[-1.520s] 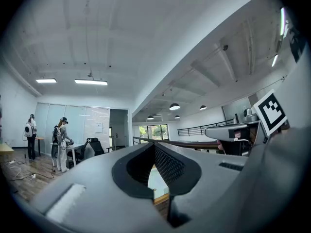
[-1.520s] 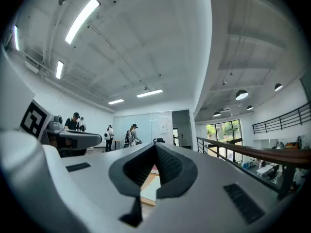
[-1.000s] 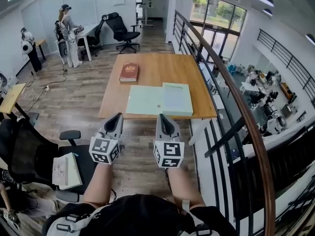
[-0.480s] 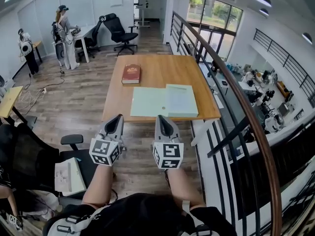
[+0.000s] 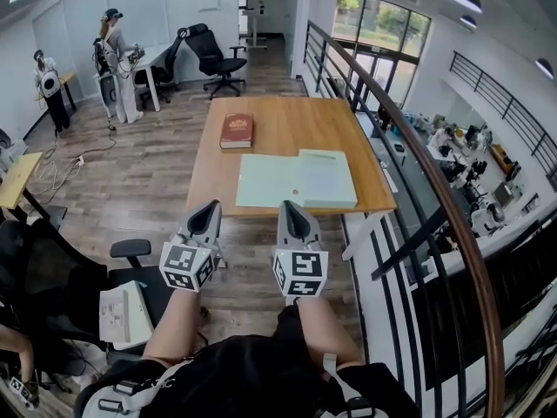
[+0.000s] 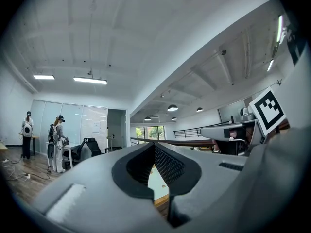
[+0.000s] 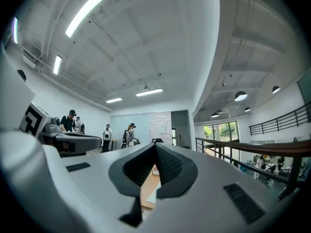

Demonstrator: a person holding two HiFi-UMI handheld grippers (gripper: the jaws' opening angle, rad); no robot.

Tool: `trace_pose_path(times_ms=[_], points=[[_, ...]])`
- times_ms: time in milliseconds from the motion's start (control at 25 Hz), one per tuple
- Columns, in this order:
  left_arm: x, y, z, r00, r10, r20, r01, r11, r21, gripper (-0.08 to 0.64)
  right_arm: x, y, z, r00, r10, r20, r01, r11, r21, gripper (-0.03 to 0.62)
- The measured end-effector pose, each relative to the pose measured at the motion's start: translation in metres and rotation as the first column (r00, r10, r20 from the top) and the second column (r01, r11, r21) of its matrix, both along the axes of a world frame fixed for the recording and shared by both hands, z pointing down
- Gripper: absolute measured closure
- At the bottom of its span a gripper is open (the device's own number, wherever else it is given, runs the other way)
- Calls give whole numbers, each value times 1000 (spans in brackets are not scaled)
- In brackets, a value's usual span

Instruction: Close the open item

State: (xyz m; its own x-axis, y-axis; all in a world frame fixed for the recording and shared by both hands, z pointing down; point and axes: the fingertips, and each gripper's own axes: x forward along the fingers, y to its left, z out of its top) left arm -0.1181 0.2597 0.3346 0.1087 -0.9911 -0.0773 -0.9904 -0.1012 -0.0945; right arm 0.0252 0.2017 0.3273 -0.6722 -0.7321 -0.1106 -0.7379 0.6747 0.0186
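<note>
A pale green book or folder lies open on the wooden table, its cover spread flat to the left near the table's front edge. My left gripper and right gripper are held side by side in front of the table, short of its edge, both shut with nothing in them. In the left gripper view a strip of the green item shows through the gap under the shut jaws. The right gripper view shows the table's edge the same way.
A closed red-brown book lies at the table's far left. A railing runs along the right. An office chair holding a white book stands at my left. People stand near desks at the far left.
The table and its books have shifted slightly right and nearer in the head view as I step forward. Both grippers keep their pose and stay shut.
</note>
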Motion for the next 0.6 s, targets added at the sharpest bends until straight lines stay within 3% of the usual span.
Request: trace_pose_path(times_ms=[280, 600], points=[[-11, -31, 2, 1000, -4, -12, 4, 1000, 18, 563, -3, -38, 2, 1000, 8, 20, -8, 1000, 21, 589], [-29, -115, 19, 999, -19, -32, 19, 1000, -6, 563, -17, -130, 16, 1000, 2, 28, -2, 1000, -2, 589]])
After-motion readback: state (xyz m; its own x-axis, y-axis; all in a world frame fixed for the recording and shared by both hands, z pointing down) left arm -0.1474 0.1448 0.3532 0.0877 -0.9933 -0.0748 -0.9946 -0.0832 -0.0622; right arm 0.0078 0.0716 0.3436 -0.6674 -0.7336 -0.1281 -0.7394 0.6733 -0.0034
